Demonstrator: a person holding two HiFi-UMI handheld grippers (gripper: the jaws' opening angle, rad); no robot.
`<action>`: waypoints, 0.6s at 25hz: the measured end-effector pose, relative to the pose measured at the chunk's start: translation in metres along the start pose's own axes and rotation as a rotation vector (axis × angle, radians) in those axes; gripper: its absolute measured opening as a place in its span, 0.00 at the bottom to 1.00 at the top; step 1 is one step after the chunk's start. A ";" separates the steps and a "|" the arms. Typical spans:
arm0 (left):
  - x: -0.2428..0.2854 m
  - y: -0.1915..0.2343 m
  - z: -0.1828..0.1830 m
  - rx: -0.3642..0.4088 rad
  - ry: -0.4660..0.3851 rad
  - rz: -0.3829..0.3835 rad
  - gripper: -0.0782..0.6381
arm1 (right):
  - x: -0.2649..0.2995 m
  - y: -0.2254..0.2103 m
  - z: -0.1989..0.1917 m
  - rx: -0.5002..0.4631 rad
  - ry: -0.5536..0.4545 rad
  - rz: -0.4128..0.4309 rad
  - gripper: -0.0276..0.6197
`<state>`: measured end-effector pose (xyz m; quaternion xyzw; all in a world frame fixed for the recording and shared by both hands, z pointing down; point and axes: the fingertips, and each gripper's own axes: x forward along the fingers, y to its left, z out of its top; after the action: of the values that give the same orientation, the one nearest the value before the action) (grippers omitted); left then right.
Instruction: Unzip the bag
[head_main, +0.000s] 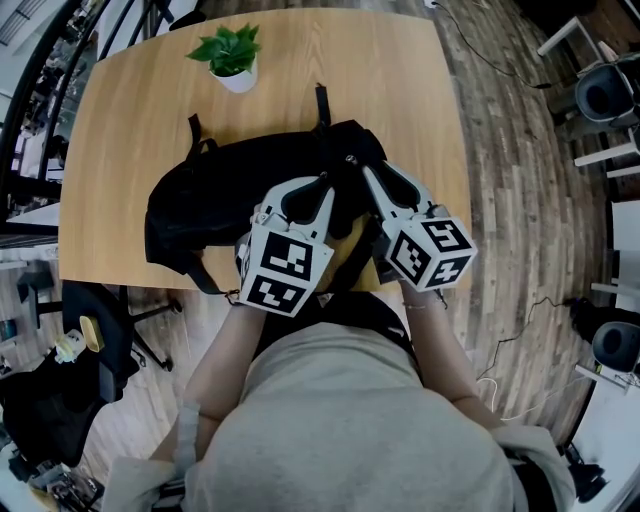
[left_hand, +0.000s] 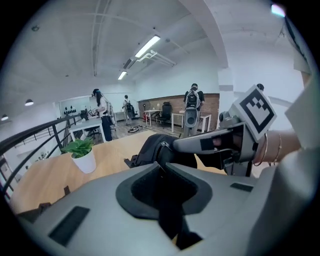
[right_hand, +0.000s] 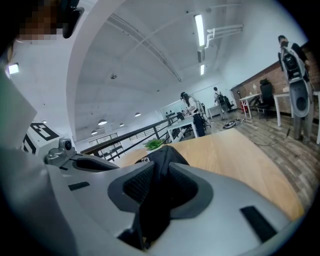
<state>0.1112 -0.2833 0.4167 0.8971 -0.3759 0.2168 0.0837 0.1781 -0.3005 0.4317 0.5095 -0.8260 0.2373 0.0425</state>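
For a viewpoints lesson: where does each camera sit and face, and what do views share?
Head view: on the head, looking down at the bag on the table; torso, left gripper, right gripper show.
Left gripper view: along its jaws, shut on bag; right gripper shows.
Right gripper view: likewise; left gripper shows.
All share the plant.

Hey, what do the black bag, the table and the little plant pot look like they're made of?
The bag: likely woven synthetic fabric, matte black; it slumps and creases, with webbing straps. The table: wood or wood-look laminate, smooth satin finish; pale grain lines show. The pot: white and smooth, probably glazed ceramic or plastic; cannot tell which.
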 end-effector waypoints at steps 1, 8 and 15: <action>-0.001 0.000 0.000 -0.025 -0.004 -0.009 0.18 | 0.000 0.000 0.000 0.001 0.000 -0.001 0.20; -0.006 0.003 0.003 -0.119 -0.017 -0.029 0.16 | -0.004 0.000 -0.001 -0.002 -0.003 -0.009 0.18; -0.015 0.015 0.003 -0.179 -0.039 0.011 0.13 | -0.006 -0.002 -0.001 -0.001 -0.008 -0.014 0.17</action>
<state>0.0921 -0.2857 0.4071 0.8879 -0.4004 0.1654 0.1549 0.1827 -0.2954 0.4318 0.5163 -0.8226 0.2346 0.0412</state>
